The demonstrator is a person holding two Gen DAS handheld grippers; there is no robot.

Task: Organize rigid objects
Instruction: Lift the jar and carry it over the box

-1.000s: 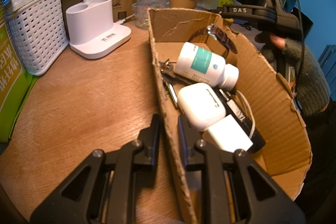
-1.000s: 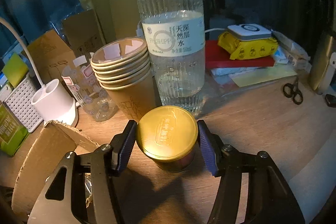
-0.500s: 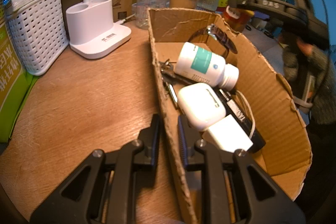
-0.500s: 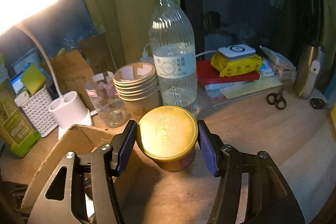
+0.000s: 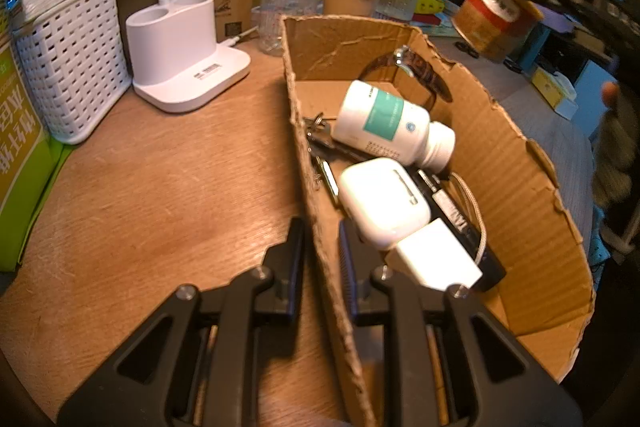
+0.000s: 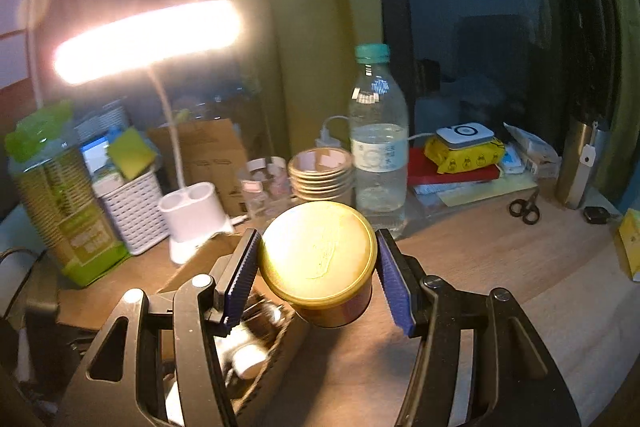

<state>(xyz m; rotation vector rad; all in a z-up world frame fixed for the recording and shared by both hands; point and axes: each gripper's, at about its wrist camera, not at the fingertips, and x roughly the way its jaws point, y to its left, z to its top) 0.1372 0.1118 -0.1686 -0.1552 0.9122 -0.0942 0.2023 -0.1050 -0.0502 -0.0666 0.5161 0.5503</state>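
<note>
Your right gripper [image 6: 316, 275] clamped the gold-lidded tin [image 6: 318, 259], lid tilted camera-ward, up above the cardboard box [image 5: 516, 163]. Water bottle [image 6: 378, 147] and paper cups [image 6: 320, 175] stood behind. Left gripper [image 5: 320, 247] pinched the box wall.

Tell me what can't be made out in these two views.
- Left wrist view: keys and a black item in the cardboard box, mostly buried under the white bottle and white case.
- Right wrist view: box contents blurred, behind the right gripper holding the gold-lidded can.
</note>
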